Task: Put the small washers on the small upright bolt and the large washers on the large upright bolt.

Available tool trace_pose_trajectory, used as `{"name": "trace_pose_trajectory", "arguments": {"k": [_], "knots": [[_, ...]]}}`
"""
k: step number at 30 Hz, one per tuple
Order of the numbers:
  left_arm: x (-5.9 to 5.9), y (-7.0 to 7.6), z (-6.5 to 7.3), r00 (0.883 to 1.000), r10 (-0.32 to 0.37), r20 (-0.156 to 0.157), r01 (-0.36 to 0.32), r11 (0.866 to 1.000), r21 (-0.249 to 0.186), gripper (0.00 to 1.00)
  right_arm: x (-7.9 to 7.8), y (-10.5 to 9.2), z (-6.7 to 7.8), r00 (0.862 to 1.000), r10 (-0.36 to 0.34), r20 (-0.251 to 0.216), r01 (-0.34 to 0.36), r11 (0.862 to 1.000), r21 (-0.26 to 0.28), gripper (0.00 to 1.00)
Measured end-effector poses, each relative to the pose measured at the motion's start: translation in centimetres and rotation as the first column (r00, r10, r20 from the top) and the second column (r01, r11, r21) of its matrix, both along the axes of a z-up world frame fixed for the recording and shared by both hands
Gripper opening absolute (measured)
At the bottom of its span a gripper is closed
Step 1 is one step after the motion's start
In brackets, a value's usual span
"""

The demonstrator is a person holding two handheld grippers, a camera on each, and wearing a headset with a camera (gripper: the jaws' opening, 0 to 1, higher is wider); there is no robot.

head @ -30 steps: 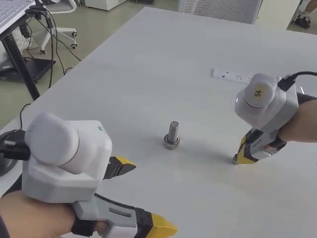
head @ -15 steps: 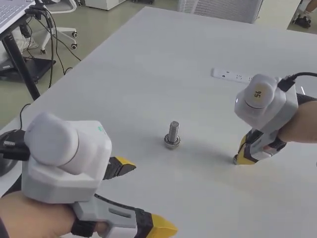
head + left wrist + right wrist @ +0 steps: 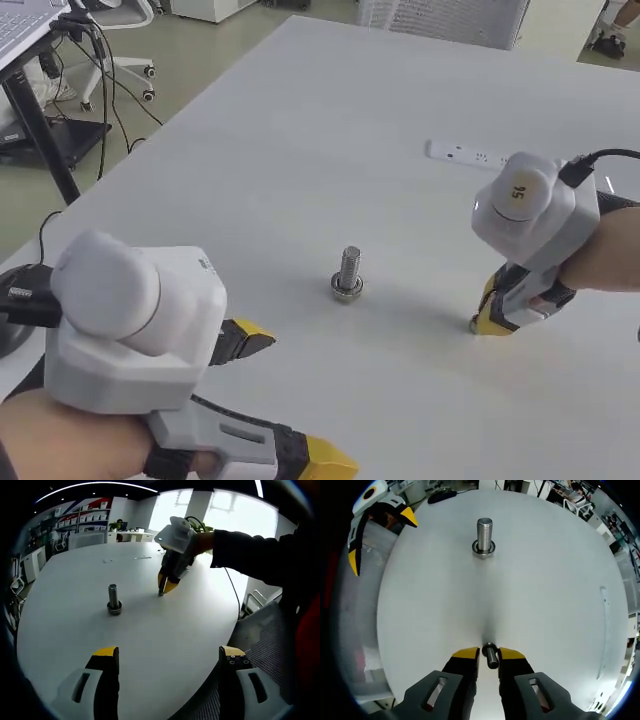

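Note:
The large bolt (image 3: pixel 348 272) stands upright mid-table with a washer (image 3: pixel 483 547) around its base; it also shows in the left gripper view (image 3: pixel 114 600). My right gripper (image 3: pixel 489 654) is shut on the small bolt (image 3: pixel 490 656), with its tips down at the table top (image 3: pixel 485 322) to the right of the large bolt. In the left gripper view the right gripper (image 3: pixel 164 586) points down at the table. My left gripper (image 3: pixel 295 400) is open and holds nothing, near the table's front edge left of the large bolt (image 3: pixel 169 655).
A white power strip (image 3: pixel 468 154) lies on the table (image 3: pixel 300 130) behind the right gripper. Off the table's left edge are a desk leg with dangling cables (image 3: pixel 60 90) and an office chair (image 3: pixel 125 30).

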State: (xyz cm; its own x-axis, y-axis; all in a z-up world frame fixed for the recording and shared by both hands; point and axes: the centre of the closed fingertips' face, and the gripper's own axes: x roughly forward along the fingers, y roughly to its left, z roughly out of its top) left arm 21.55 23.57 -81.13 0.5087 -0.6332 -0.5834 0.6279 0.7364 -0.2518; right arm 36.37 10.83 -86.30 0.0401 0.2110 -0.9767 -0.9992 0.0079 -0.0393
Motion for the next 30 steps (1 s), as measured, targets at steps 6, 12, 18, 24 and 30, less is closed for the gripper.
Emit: {"name": "trace_pose_trajectory", "arguments": {"k": [6,12,18,24,30], "knots": [[-0.04,-0.03,0.01,1.000,-0.001,0.001,0.001,1.000,-0.001,0.81,0.10,-0.05,0.03,1.000,-0.008,0.001,0.008,1.000,0.006,0.19],[-0.12,-0.04,-0.01,1.000,-0.001,0.001,0.001,1.000,-0.001,0.81,0.09,-0.11,0.07,1.000,-0.018,0.002,0.018,1.000,0.012,0.23],[-0.19,0.01,-0.08,1.000,-0.001,0.001,0.001,1.000,0.001,0.81,0.08,-0.12,0.13,0.999,-0.032,0.001,0.032,0.999,0.024,0.28],[-0.22,0.02,-0.13,1.000,-0.001,0.000,0.001,1.000,0.002,0.82,0.02,-0.19,0.08,0.999,-0.051,0.001,0.051,0.998,0.036,0.37],[-0.22,-0.01,-0.12,1.000,-0.003,0.000,0.003,1.000,0.003,0.82,-0.09,-0.34,0.10,0.998,-0.069,-0.005,0.069,0.997,0.045,0.44]]}}
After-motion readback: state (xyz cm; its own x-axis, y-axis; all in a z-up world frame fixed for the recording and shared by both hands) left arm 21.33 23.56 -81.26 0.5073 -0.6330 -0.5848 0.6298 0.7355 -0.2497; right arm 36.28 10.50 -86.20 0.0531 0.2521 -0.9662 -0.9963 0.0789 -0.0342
